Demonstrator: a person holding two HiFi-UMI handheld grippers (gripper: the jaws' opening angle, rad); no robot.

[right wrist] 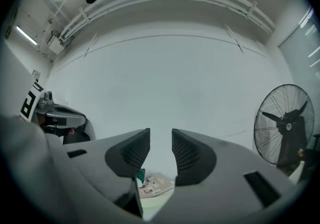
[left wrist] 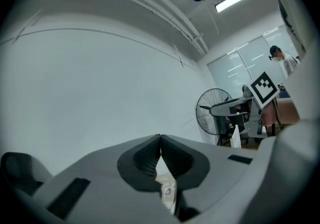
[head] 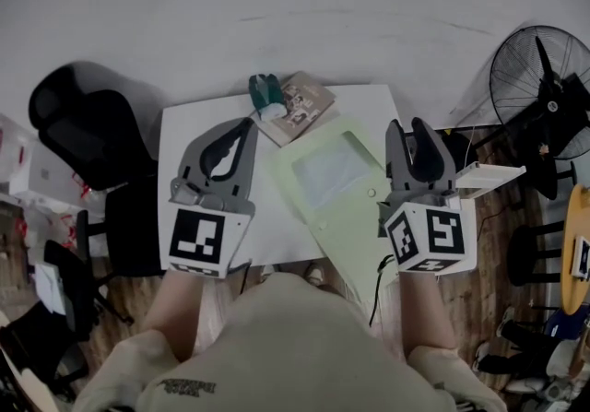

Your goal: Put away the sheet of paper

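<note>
A pale green folder (head: 346, 217) lies on the white table (head: 184, 138), slanting from the middle toward the near right edge. A whitish sheet (head: 327, 170) shows at its upper part. My left gripper (head: 247, 124) hovers over the table's left half, left of the folder; its jaws meet at the tips in the left gripper view (left wrist: 160, 138), with nothing seen between them. My right gripper (head: 407, 124) hangs at the folder's right edge. Its jaws (right wrist: 160, 138) stand a narrow gap apart and hold nothing.
A printed booklet (head: 302, 104) and a teal object (head: 267, 95) lie at the table's far edge. A black chair (head: 69, 124) stands to the left, a floor fan (head: 544, 92) to the right. A white flat thing (head: 489, 176) juts out beside the right gripper.
</note>
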